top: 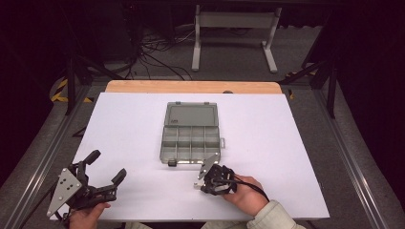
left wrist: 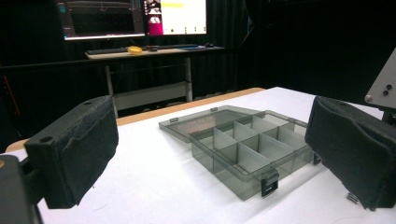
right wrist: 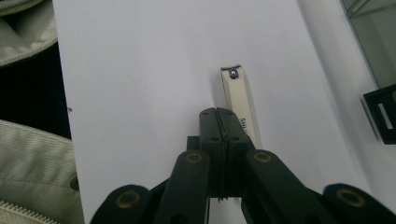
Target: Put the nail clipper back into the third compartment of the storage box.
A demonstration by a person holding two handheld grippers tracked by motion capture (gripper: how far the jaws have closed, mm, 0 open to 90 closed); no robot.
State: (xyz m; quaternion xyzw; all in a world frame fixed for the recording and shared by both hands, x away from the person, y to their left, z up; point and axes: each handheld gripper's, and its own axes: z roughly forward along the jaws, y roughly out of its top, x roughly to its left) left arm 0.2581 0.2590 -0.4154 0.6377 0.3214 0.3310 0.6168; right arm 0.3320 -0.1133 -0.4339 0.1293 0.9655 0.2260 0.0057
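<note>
Bench (top: 143, 124): white sheet over a wooden top; a strip of the wood shows along the far edge.

Organiser box (top: 191, 135): smoky clear plastic, lying open at the middle of the bench. Lid (top: 191, 115) folded flat toward the far edge; divided tray toward the near edge. Compartments look empty in the high view and the left gripper view. A black latch (left wrist: 269, 183) sits on the tray's near wall.

Left gripper (top: 106, 168): near left corner of the bench, held by the left hand (top: 86, 217) at the near edge. Fingers wide apart, nothing between them. In its own view the two padded fingers (left wrist: 74, 154) frame the open box, which lies well ahead of them.

Right gripper (top: 206, 183): near edge, just right of centre, held by the right hand (top: 248, 195); it sits just in front of the tray's near right corner. Fingers pressed together in its own view.

Nail clipper (right wrist: 239, 106): cream and metal, flat on the white sheet, partly under the tips of the right gripper. Cannot tell whether the closed fingers touch it or merely overlap it.

Sleeve (right wrist: 32, 172): pale fabric at the left of the right gripper view.
</note>
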